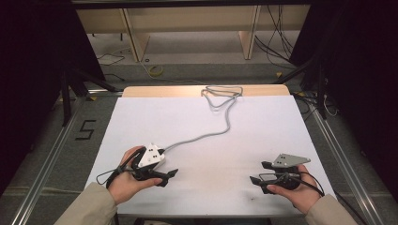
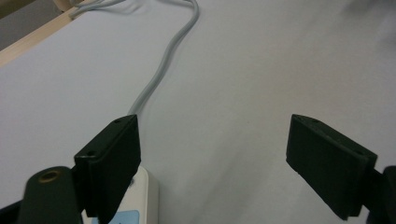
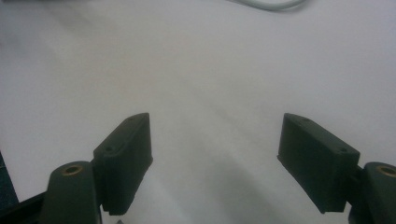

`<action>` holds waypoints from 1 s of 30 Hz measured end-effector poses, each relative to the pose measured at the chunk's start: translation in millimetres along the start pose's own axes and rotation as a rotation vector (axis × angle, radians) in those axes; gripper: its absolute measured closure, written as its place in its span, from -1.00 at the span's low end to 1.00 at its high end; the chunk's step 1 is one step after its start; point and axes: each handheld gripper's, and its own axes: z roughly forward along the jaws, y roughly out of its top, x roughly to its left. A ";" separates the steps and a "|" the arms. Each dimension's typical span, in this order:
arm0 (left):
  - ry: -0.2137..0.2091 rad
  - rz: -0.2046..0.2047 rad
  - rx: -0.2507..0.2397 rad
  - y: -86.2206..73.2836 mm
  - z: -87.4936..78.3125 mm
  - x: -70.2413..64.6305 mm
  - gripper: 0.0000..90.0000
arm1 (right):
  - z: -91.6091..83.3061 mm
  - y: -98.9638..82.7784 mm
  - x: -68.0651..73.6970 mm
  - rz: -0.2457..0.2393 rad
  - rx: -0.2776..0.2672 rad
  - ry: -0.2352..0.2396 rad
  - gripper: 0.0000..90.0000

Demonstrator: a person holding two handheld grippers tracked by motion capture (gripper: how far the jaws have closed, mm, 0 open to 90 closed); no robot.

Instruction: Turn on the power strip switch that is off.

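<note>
Both grippers, left and right, rest on the white worktop, jaws wide apart, empty; a white corded device touches the left gripper's left jaw

A black "5" is marked on the grey floor left of the table.

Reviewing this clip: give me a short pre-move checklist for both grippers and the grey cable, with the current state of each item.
1. Left gripper jaws apart: ok.
2. Right gripper jaws apart: ok.
3. Nothing between right jaws: ok, bare white table cover.
4. Grey cable lies loose across the cover, looped at the far edge: ok.
5. White device beside the left jaw, touching or not: cannot tell.
6. Both hands gripping their tools: ok.
</note>
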 end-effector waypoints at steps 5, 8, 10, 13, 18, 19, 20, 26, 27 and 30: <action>-0.012 0.007 -0.008 -2.6 -2.5 -4.3 -0.61 | -0.1 0.0 0.1 -0.001 -0.001 0.001 -0.42; -0.019 0.007 -0.010 -6.7 -4.1 -7.5 -0.61 | -0.4 0.1 0.3 0.000 -0.003 0.001 -0.42; -0.020 0.017 -0.007 -11.0 -6.5 -8.3 -0.61 | -0.5 0.1 0.5 0.000 -0.002 0.002 -0.42; -0.016 0.011 -0.013 -16.6 -10.6 -7.7 -0.62 | -0.8 0.1 0.8 -0.001 -0.004 0.004 -0.42; -0.001 0.002 -0.014 -23.1 -15.2 -6.2 -0.61 | -2.9 0.4 2.9 -0.011 -0.016 0.018 -0.42; 0.002 0.004 -0.014 -23.5 -15.5 -6.2 -0.61 | -3.3 0.7 3.8 -0.010 -0.018 0.021 -0.42; 0.005 0.006 -0.013 -23.8 -15.8 -6.0 -0.61 | -3.8 0.8 4.7 -0.015 -0.019 0.026 -0.42; 0.016 0.002 -0.017 -24.1 -16.3 -3.6 -0.61 | -8.0 -0.6 10.8 -0.027 -0.026 0.048 -0.43; 0.016 0.001 -0.018 -24.0 -16.3 -3.4 -0.61 | -8.3 -0.9 10.8 -0.025 -0.028 0.046 -0.43; 0.019 0.001 -0.020 -23.7 -16.2 -3.2 -0.60 | -9.1 -1.5 10.4 -0.026 -0.031 0.048 -0.43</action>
